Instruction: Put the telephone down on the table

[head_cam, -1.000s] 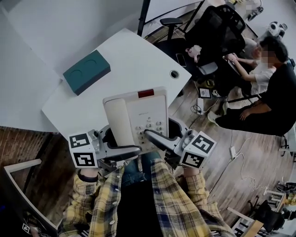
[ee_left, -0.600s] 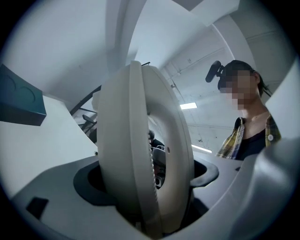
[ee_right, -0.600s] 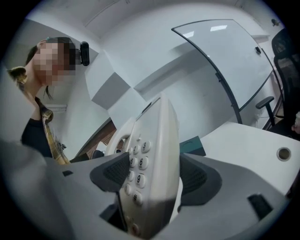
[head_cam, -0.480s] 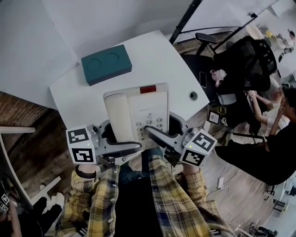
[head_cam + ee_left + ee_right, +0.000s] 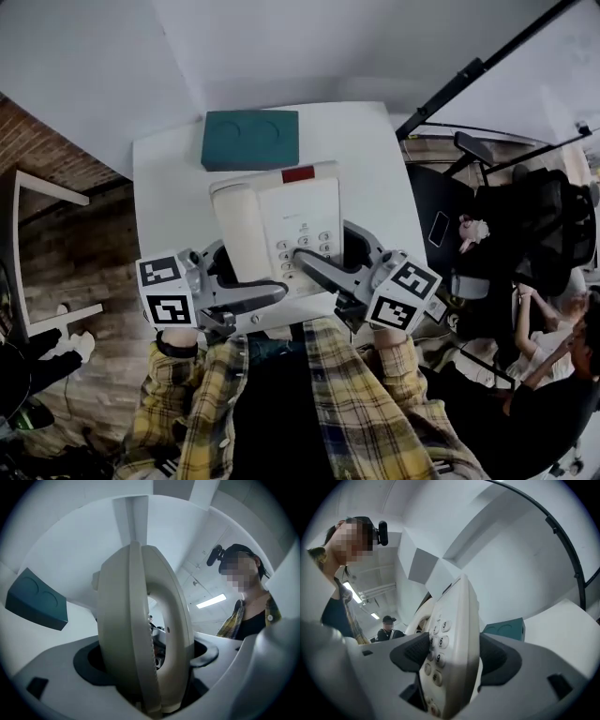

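Observation:
A white desk telephone with its handset on the left side and a keypad is held up over the white table. My left gripper is shut on its handset side, the handset filling the left gripper view. My right gripper is shut on the keypad side; the keypad edge sits between its dark pads. In the head view the phone lies flat, its near end over the table's front edge; whether it touches the tabletop I cannot tell.
A teal box lies on the table beyond the phone, also seen as a teal box and a teal box. Black office chairs and a seated person are to the right. A brick wall is on the left.
The table and teal box have swung round in the head view and now lie straight ahead, the phone over the table's near part. Both grippers keep the same hold.

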Tool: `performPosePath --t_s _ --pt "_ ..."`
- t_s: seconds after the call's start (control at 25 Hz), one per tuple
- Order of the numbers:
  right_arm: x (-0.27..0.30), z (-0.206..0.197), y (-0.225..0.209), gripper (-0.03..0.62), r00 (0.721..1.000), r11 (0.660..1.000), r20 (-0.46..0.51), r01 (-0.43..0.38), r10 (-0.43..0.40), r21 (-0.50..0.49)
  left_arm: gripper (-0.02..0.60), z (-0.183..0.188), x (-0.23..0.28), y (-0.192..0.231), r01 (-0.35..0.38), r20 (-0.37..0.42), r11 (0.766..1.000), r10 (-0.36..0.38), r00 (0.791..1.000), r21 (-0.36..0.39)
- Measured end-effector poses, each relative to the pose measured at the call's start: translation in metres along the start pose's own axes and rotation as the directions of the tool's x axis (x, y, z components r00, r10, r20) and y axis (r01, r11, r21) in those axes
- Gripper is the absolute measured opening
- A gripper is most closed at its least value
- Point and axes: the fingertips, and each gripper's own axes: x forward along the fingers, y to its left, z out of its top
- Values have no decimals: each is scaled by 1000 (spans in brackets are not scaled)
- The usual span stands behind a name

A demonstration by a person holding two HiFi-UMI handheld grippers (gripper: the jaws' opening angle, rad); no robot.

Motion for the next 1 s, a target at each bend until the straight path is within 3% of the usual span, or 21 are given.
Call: performPosePath --t_s 0.48,1.0 --pt "-11 13 -18 299 979 983 -88 -185 183 -17 440 1 29 -1 -158 128 987 155 980 12" --pt "-9 6 -19 299 982 987 -105 -159 159 8 440 -4 26 3 -151 92 988 151 984 -10"
